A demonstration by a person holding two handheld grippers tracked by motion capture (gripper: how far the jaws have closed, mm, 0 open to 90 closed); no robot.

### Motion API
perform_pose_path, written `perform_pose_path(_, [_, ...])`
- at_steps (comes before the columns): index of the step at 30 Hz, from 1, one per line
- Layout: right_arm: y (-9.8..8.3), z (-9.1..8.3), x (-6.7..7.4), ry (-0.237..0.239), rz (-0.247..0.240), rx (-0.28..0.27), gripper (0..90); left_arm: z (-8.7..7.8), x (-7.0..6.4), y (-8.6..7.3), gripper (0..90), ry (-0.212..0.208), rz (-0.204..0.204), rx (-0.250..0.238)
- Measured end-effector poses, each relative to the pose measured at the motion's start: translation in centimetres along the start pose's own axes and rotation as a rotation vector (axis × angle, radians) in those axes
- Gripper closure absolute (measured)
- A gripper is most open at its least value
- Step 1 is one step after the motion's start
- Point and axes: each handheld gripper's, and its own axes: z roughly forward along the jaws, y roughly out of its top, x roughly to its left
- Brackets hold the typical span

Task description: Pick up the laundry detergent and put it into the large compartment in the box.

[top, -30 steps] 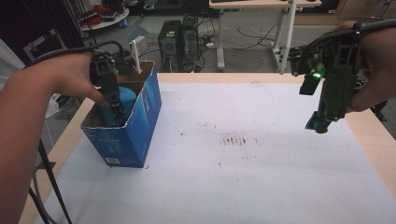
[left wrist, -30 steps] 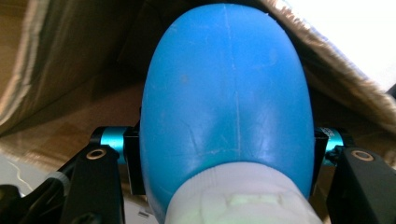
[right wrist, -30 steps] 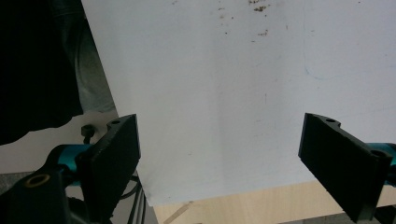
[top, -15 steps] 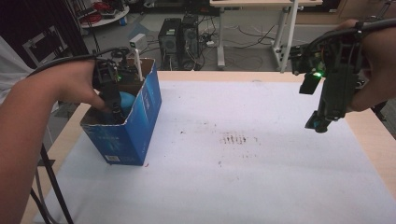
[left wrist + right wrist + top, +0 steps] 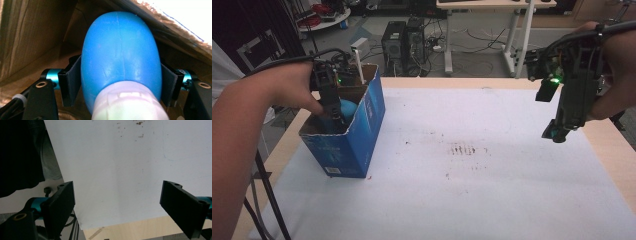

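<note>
Room: computer towers and desk legs stand beyond the table, which wears a stained white sheet.
Box: blue cardboard box sits at the table's left edge.
Thing: blue rubber bulb lies inside that box, white neck toward the camera.
Left gripper: reaches into the box; fingers have just been opening, bulb between them, sides still touching.
Meaning: probably a release, bulb delivered.
Right gripper: held above the sheet, spread wide, empty.
</note>
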Motion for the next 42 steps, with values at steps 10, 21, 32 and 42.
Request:
perform_pose_path(10, [0.0,0.1,0.1,0.0,-0.008,-0.002,11.9,-0.1,-0.3,0.1,30.5,-0.017,0.009,-0.005])
perform_pose_path(21, [0.4,0.1,0.1,-0.002,-0.013,-0.003,11.9,-1.2,-0.3,-0.5,27.3,0.009,0.013,-0.016])
perform_pose_path(32, [0.6,0.1,0.0,-0.004,-0.024,-0.004,11.9,-2.8,-0.5,-0.7,22.0,0.044,0.023,-0.012])
perform_pose_path(42, [0.6,0.1,0.0,-0.002,-0.016,-0.003,11.9,-5.1,-1.4,-0.8,19.6,0.076,0.047,-0.02])
